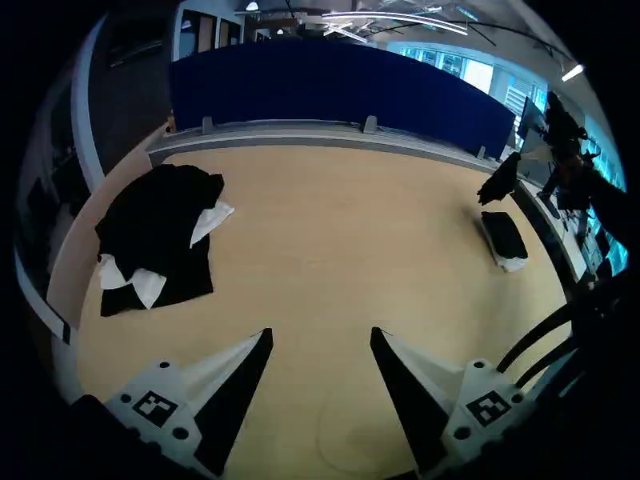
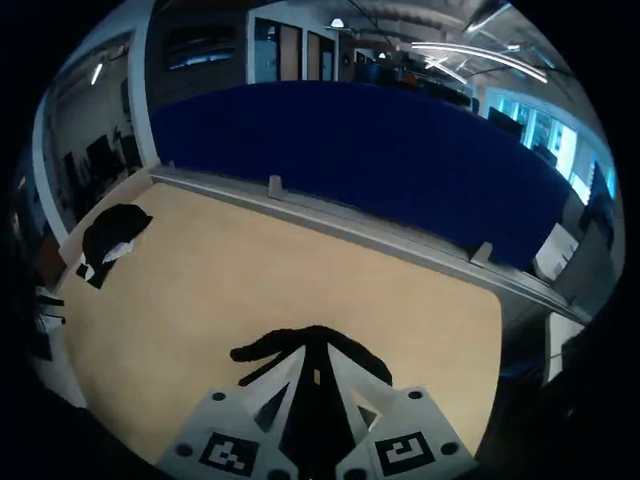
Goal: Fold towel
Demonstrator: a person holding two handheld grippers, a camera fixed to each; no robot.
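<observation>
crumpled cloths [image 1: 156, 232] are heaped on the wooden worktop [image 1: 344, 240]. left gripper [image 1: 320, 332] is held wide; right gripper [image 2: 317, 354] is clamped on a black towel [image 2: 264, 348].

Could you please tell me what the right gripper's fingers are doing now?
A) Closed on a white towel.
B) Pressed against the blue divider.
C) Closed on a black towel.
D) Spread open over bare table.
C: in the right gripper view, the right gripper has its fingers closed on a black towel over the table.
</observation>
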